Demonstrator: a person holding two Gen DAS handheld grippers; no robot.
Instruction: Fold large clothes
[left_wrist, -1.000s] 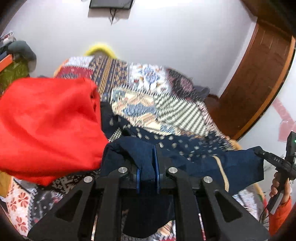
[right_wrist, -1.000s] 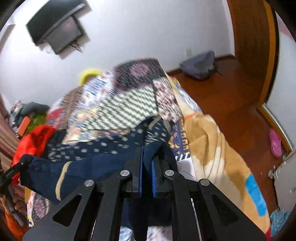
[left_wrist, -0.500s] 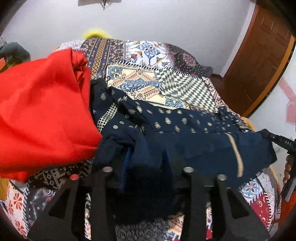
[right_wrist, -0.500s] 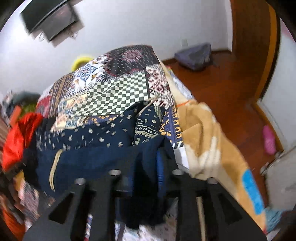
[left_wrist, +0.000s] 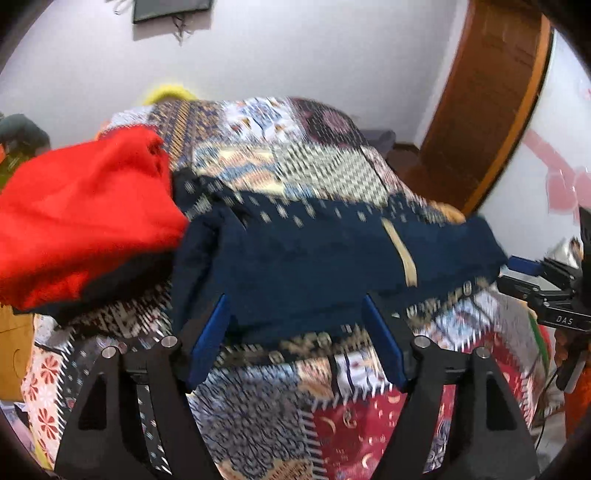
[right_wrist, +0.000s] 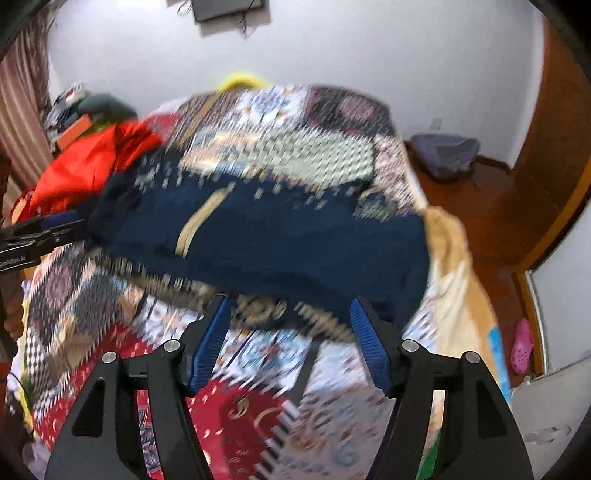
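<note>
Both the left gripper (left_wrist: 295, 332) and right gripper (right_wrist: 291, 334) are spread, released; ahead of their fingers the navy garment (left_wrist: 314, 258) lies folded, and could slump toward the red cloth (left_wrist: 81, 218) if nudged.

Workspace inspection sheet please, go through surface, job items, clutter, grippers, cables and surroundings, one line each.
Surface: bed under a patchwork quilt; a tan blanket hangs off its right side.
Job's things: navy garment lies across the quilt, folded over, a tan stripe showing, no gripper holding it.
Clutter: red garment heaped on the left, overlapping the navy one's edge; more piled items behind it, too blurred to name.
Grippers: left gripper open, empty, short of the navy hem; right gripper open, empty, likewise.
Cables: thin wires dangle below the wall screen.
Surroundings: white wall, wooden door, grey bag and pink shoe on the wooden floor.
</note>
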